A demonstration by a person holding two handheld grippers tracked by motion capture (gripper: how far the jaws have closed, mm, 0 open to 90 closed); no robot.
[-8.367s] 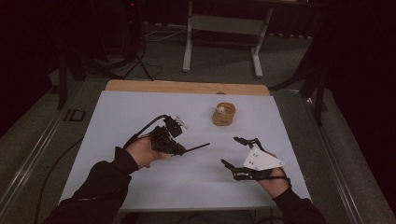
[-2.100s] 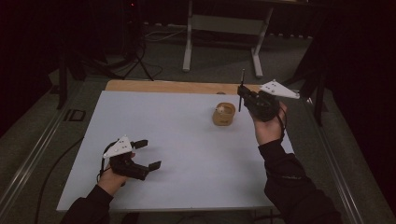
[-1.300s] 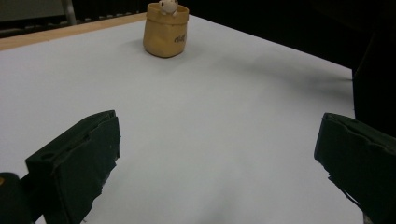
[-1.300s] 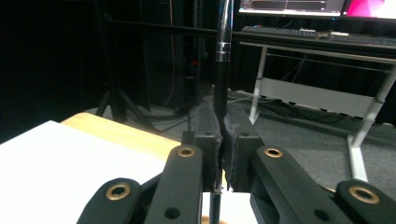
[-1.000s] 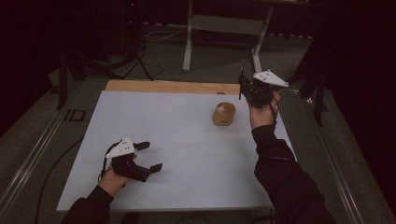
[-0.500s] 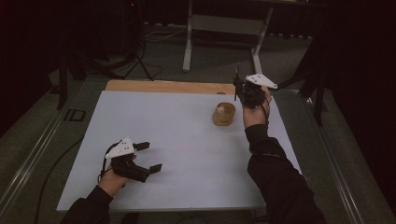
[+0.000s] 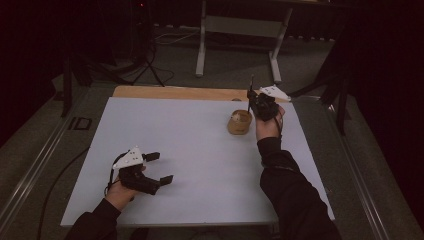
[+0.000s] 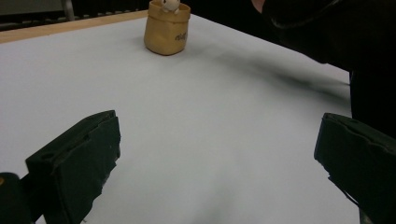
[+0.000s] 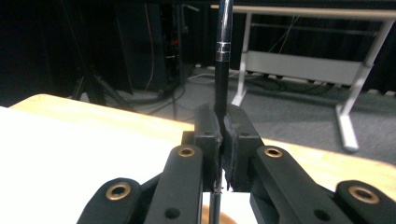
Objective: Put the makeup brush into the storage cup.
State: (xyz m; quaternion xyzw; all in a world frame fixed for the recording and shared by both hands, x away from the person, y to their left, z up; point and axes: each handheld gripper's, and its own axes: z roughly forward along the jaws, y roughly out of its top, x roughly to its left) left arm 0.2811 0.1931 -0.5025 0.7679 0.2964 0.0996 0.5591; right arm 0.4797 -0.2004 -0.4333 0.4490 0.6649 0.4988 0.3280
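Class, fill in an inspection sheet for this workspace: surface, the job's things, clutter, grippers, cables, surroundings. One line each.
Surface: white tabletop with a wooden strip along the far edge.
Job's things: tan pot upright near the far right, something pale poking from its top; thin black pen held upright above it.
Clutter: nothing seen.
Grippers: left gripper low over the near left of the table, jaws wide open, nothing between them; right gripper shut on the pen, just beside and above the pot.
Cables: one trails from the left gripper; others lie on the floor behind.
Surroundings: dark room, grey floor, white frame stand beyond the table.
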